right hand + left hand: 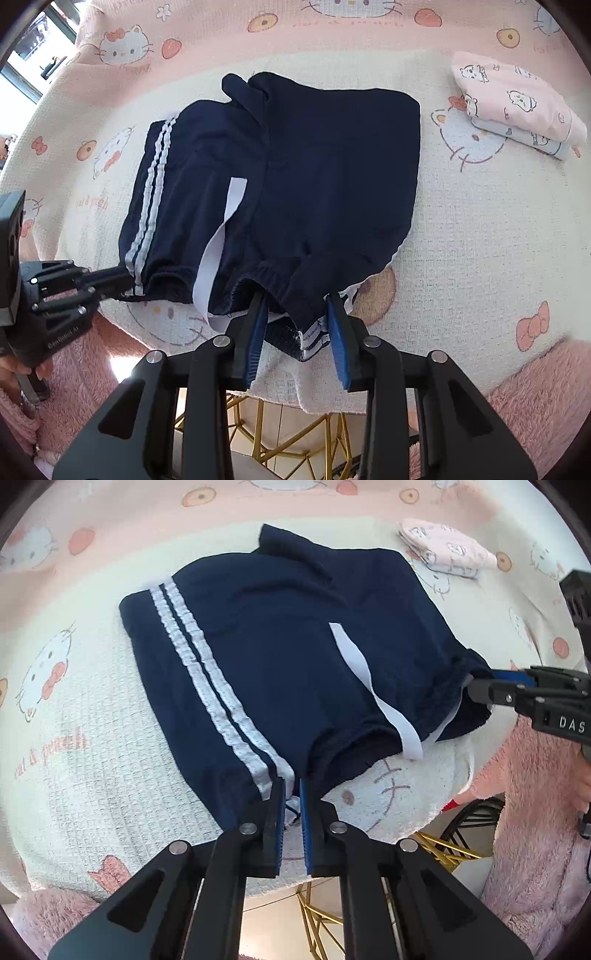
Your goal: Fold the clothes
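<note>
right tongs [297, 325] straddle the navy trousers' [314, 177] cuff only in the right view.

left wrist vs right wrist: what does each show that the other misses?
Left wrist only: the left tongs head-on at the striped near hem, jaws narrowly apart, and a pink fuzzy sleeve at right.

Right wrist only: the right tongs straddling the near cuff, jaws apart, plus a window top left.

Both: the navy trousers with white side stripes, the folded pink clothes beyond them, and the cartoon-cat blanket.
</note>
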Demonstrator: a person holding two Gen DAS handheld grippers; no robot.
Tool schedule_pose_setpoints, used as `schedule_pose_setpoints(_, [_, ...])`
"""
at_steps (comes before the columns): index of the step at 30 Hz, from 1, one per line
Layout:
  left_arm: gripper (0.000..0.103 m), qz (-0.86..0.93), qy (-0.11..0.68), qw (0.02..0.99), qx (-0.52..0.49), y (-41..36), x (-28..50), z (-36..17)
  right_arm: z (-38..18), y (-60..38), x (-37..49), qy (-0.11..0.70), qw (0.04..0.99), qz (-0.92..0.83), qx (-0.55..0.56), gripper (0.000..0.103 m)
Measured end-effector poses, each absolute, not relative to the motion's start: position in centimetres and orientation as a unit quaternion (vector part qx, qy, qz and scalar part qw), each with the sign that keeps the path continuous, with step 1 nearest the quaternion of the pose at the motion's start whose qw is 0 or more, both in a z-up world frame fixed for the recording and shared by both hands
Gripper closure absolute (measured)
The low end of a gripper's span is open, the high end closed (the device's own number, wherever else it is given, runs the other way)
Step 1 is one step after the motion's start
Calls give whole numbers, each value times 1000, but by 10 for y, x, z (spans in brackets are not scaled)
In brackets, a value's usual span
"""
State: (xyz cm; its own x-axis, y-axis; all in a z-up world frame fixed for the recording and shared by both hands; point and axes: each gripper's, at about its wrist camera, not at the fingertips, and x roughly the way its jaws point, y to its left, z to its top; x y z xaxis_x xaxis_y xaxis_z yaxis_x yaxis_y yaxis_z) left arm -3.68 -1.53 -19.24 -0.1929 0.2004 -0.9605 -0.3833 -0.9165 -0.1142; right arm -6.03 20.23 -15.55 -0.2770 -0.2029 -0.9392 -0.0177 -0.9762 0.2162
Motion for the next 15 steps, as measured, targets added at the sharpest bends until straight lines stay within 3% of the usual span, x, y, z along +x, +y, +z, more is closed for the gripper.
schedule_pose_setpoints(1, [69, 769, 79, 196, -603, -10, -36, -194, -153, 203, -61, -95, 61, -797, 594, 76])
schedule_pose_setpoints(2, [48, 770, 83, 201, -600, -5, -36, -195, -150, 203, -61, -95, 62, -800, 590, 81])
schedule_pose_setpoints(7, [46, 778, 124, 185, -587, 21, -56, -213, -134, 208, -64, -115, 63, -812, 569, 86])
schedule_pose_setpoints(8, [53, 774, 125, 183, -593, 22, -59, -217, -132, 210, -64, -123, 64, -812, 567, 86])
schedule_pose_setpoints(9, [80, 772, 127, 174, -598, 21, -61, -220, -131, 211, -64, -122, 62, -812, 568, 85])
schedule_pose_setpoints(10, [91, 771, 131, 163, -602, 19, -63, -223, -131, 211, -64, -113, 56, -811, 571, 85])
schedule_pose_setpoints(11, [95, 773, 132, 154, -601, 15, -64, -222, -131, 210, -65, -102, 50, -810, 576, 85])
schedule_pose_setpoints(15, [97, 798, 95, 137, -579, -11, -63, -196, -145, 208, -65, -79, 41, -793, 603, 83])
